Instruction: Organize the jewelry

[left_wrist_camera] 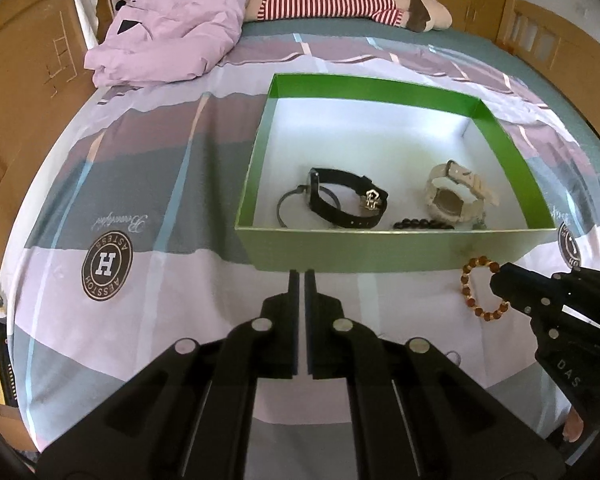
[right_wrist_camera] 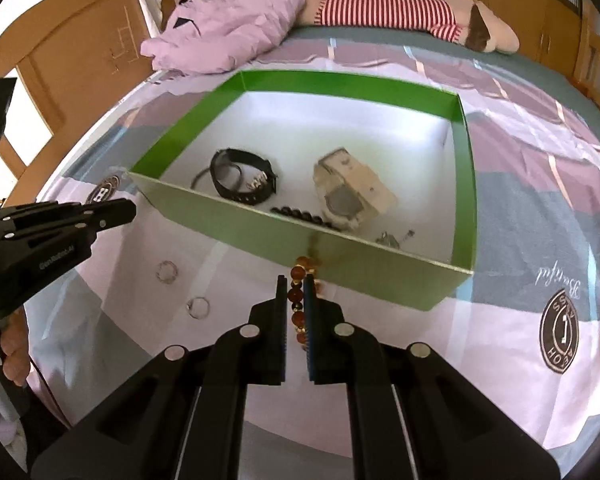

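Note:
A green box (left_wrist_camera: pixel 352 252) with a white floor sits on the bed; it also shows in the right wrist view (right_wrist_camera: pixel 260 228). Inside lie a black watch (left_wrist_camera: pixel 340 198), a beige watch (left_wrist_camera: pixel 452 196) and a dark bead bracelet (left_wrist_camera: pixel 424 224). My right gripper (right_wrist_camera: pixel 295 280) is shut on an amber bead bracelet (right_wrist_camera: pixel 298 304) just in front of the box's near wall; the left wrist view shows the bracelet (left_wrist_camera: pixel 472 284) hanging from the right gripper (left_wrist_camera: pixel 496 280). My left gripper (left_wrist_camera: pixel 299 274) is shut and empty, close to the box's near wall.
Two small rings (right_wrist_camera: pixel 167 271) (right_wrist_camera: pixel 198 306) lie on the patterned bedsheet left of my right gripper. Small metal pieces (right_wrist_camera: pixel 392 238) lie in the box's near right corner. A pink quilt (left_wrist_camera: pixel 172 28) and a striped plush toy (left_wrist_camera: pixel 340 0) lie at the far end.

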Demonstrator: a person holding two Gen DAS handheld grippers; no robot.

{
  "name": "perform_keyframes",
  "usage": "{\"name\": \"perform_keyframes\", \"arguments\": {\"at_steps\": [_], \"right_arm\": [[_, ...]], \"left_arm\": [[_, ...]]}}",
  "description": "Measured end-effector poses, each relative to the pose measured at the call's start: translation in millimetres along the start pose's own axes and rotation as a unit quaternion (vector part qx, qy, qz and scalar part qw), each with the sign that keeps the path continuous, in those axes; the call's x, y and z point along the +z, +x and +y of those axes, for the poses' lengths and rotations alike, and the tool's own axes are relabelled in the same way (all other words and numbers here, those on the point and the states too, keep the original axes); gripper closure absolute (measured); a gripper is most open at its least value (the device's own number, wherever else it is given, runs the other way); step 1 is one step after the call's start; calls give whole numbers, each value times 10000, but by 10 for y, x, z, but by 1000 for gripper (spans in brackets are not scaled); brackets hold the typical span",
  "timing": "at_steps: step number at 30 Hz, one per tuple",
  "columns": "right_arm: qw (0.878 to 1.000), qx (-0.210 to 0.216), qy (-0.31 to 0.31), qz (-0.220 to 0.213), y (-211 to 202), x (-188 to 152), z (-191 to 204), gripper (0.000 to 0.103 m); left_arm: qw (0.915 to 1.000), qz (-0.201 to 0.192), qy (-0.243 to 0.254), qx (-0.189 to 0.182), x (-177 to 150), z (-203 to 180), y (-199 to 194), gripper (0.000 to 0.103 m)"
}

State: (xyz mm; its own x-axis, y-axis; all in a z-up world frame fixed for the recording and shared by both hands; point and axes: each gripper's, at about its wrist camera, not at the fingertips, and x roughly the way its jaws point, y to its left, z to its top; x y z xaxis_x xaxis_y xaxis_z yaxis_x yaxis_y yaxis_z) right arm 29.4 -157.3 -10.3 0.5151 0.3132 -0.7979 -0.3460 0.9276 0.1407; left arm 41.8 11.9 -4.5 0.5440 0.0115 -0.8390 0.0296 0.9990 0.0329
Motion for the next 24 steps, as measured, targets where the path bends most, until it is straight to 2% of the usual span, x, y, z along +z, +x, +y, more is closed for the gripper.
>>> {"name": "perform_keyframes", "arguments": {"at_steps": [4,24], "right_arm": [[9999,-63,-66,73,38,-11,27,96],[9998,-122,-130,114,69,-41,62,96]], "left_arm": [[9999,100,-12,69,-28,-14,60,101],[9999,83,-41,108,-30,-1,73,101]]}}
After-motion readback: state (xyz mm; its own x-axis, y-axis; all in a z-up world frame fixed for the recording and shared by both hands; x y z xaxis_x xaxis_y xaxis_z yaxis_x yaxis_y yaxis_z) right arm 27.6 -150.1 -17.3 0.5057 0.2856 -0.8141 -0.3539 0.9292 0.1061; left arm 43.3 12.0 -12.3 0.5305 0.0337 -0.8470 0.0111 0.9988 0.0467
